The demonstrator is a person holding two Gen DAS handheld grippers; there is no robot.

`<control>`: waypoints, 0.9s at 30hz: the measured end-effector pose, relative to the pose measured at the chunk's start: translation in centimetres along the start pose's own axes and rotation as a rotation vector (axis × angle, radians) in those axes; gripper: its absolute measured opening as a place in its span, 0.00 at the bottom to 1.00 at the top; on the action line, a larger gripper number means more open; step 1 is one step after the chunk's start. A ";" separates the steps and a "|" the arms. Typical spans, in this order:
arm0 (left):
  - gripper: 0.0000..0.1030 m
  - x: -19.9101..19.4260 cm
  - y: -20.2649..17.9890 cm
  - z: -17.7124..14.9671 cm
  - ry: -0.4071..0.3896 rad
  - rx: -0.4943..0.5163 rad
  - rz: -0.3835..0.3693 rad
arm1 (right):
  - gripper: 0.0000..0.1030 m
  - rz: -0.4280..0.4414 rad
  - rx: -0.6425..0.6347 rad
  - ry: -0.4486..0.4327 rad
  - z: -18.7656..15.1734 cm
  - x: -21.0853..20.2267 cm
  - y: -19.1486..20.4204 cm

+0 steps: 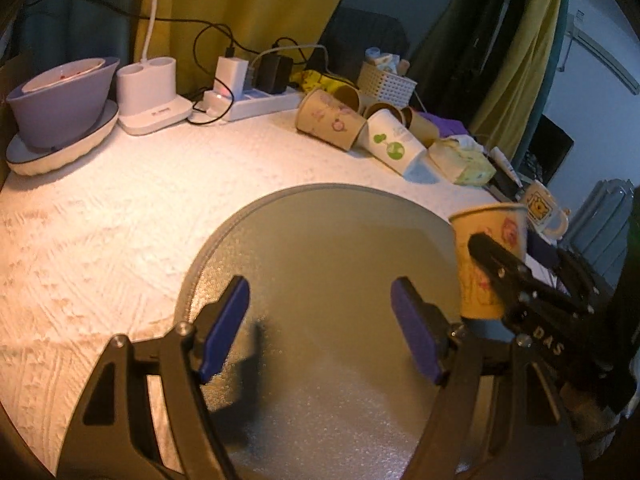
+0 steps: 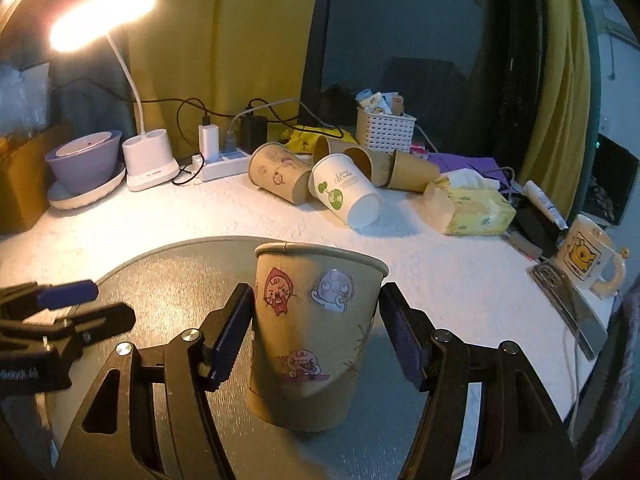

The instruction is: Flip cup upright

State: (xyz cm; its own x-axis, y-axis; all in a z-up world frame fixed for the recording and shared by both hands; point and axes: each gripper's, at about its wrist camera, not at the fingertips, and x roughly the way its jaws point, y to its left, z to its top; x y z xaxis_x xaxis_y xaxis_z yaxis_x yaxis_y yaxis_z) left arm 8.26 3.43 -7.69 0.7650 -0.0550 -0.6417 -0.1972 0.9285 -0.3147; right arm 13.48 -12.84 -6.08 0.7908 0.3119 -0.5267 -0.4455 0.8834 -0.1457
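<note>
A tan paper cup with cartoon stickers (image 2: 312,336) stands upright, rim up, on the round grey mat (image 2: 168,280). My right gripper (image 2: 316,332) is closed around the cup's sides, both blue pads touching it. In the left wrist view the same cup (image 1: 486,256) shows at the mat's right edge with the right gripper's black fingers (image 1: 504,264) on it. My left gripper (image 1: 320,328) is open and empty above the grey mat (image 1: 320,248); it also shows at the left of the right wrist view (image 2: 68,300).
Several paper cups (image 2: 344,192) lie on their sides at the back of the white table. A tissue pack (image 2: 468,204), white basket (image 2: 386,130), power strip (image 2: 224,164), lamp base (image 2: 150,164), purple bowl (image 2: 86,164) and yellow-print mug (image 2: 588,256) surround them.
</note>
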 end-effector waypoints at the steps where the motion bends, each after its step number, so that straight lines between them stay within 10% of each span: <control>1: 0.72 -0.1 -0.1 0.0 -0.004 0.005 0.002 | 0.66 -0.010 0.003 -0.007 -0.3 -0.4 0.0; 27: 0.72 -6.0 -5.0 -1.2 -0.273 0.256 -0.076 | 0.73 -0.024 0.171 -0.036 -5.1 -8.4 -2.6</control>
State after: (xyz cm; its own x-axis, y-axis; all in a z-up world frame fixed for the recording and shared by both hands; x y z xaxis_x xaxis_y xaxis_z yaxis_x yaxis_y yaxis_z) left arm 3.89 -1.31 -3.08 0.9137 -0.0595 -0.4020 -0.0002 0.9892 -0.1469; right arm 5.79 -19.55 -5.56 0.8164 0.2995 -0.4937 -0.3508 0.9364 -0.0121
